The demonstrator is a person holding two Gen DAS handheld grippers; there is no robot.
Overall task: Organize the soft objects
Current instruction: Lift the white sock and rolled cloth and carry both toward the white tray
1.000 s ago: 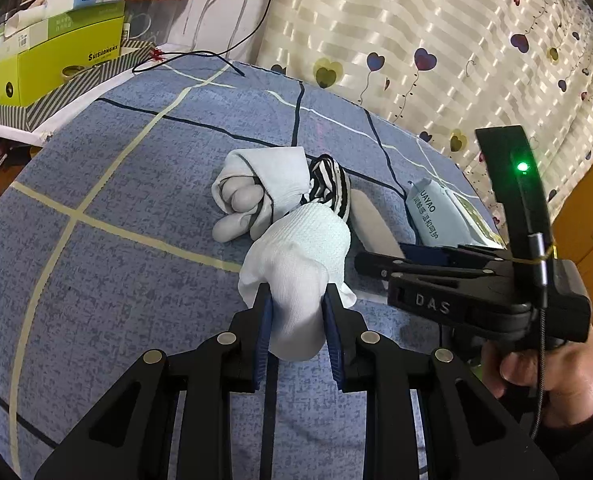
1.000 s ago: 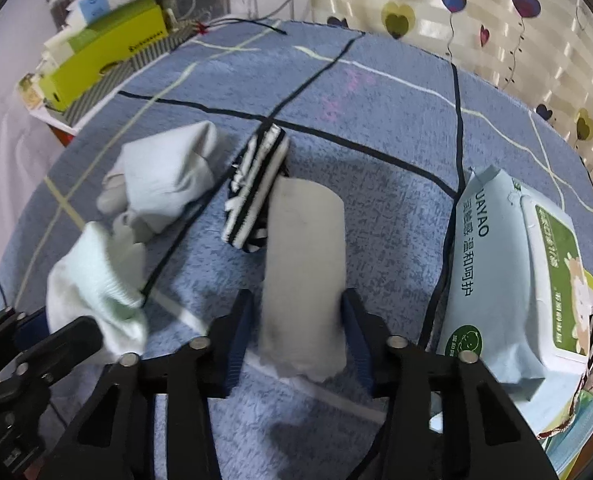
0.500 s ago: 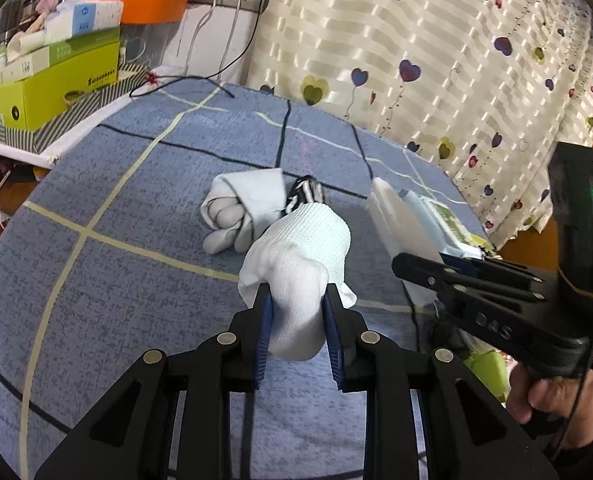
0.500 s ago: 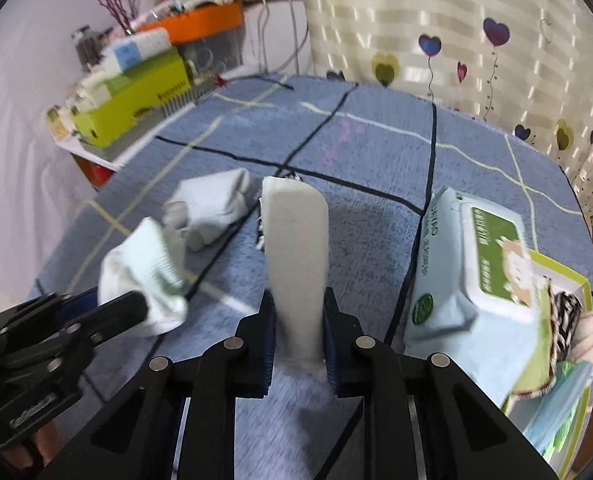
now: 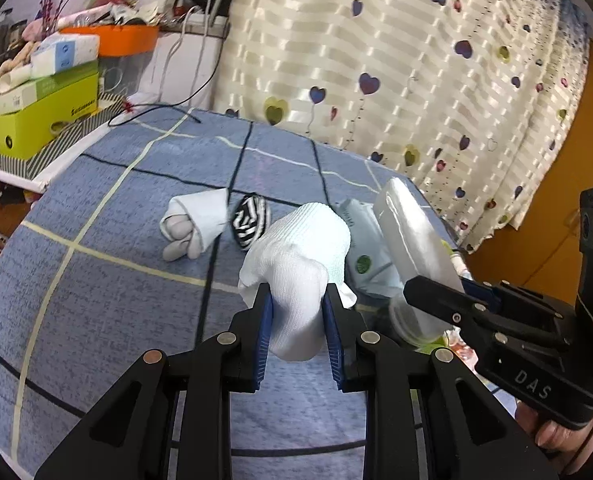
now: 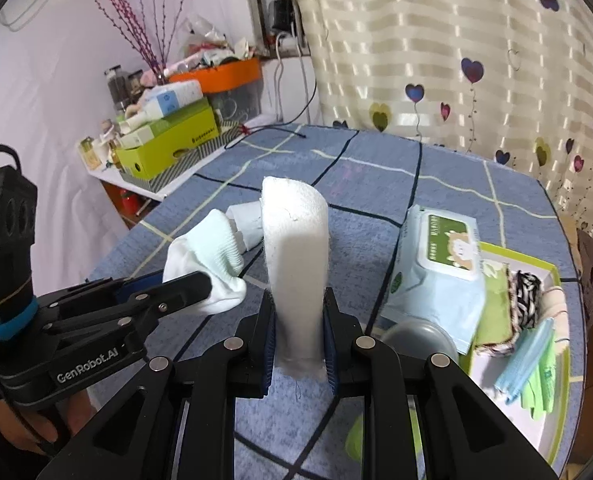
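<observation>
"DAS" on the right claw (image 5: 436,300) body, "GenRobot.AI" on the left claw (image 6: 192,280) body

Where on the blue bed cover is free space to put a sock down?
Free: the blue cover left of and nearer than the rolled socks, and the far part toward the curtain. Crowded: the right side, with the wipes pack and green tray.

Right tool (image 6: 298,330) clamps upright grey sock (image 6: 296,264).

Your hand (image 5: 564,436) is cut off at the lower right edge. The wipes pack (image 5: 370,252) sits largely hidden behind the white sock (image 5: 300,252); its label print is unreadable.
</observation>
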